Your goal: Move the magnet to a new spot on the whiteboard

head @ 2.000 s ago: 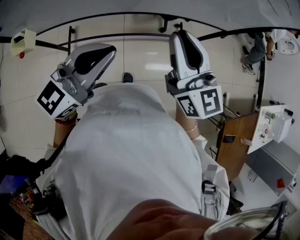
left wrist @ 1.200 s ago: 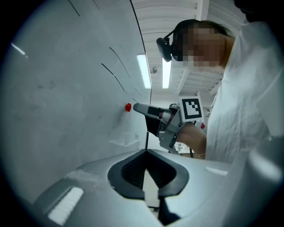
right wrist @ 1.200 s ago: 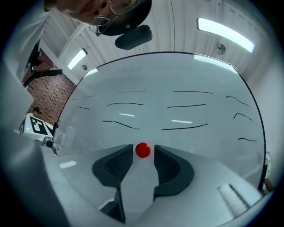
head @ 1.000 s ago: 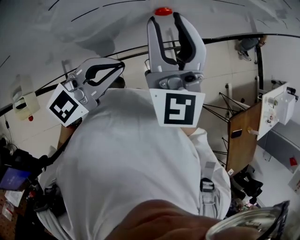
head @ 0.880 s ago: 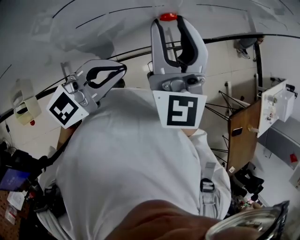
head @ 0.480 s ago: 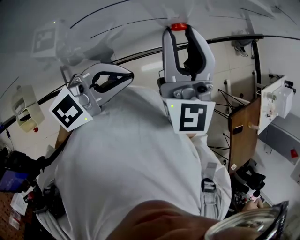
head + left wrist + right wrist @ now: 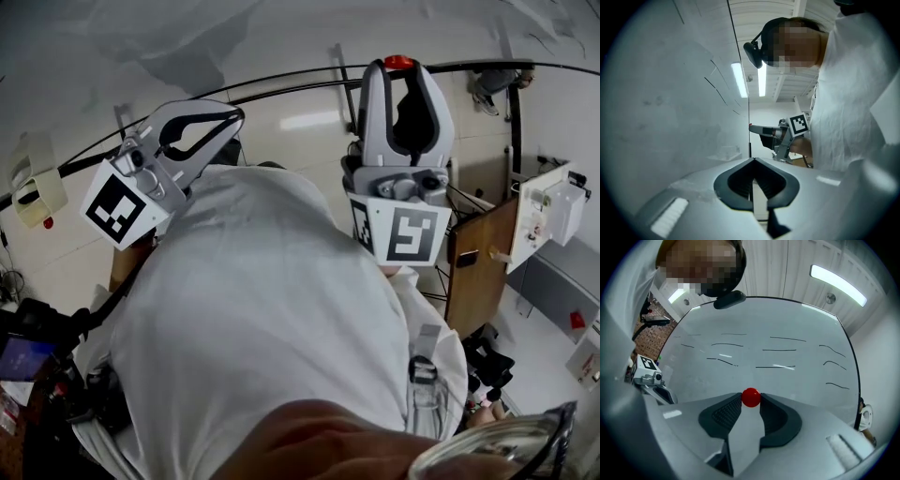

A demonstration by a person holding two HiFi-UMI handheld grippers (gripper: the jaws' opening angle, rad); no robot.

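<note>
White and glossy, the whiteboard [image 7: 778,333] fills most of the right gripper view, crossed by a few short black pen strokes [image 7: 783,350] in loose rows, with a ceiling strip light [image 7: 836,278] above its curved top edge. The right tongs [image 7: 751,399] point straight at the board, and their two dark tips pinch the magnet [image 7: 751,397], a small round red ball, one tip on each side of it. The magnet sits low on the board, below the pen strokes; it looks to be right at the surface, though whether it actually touches cannot be told. From the head view the right tongs are raised upright in front of the person's white shirt [image 7: 253,309], the red magnet showing at the very top between the tips. The left tongs [image 7: 753,160] are held lower and off to the person's left, tilted toward the board, pressed together at the tips with nothing between them. They are well apart from the magnet and from the right tongs.
</note>
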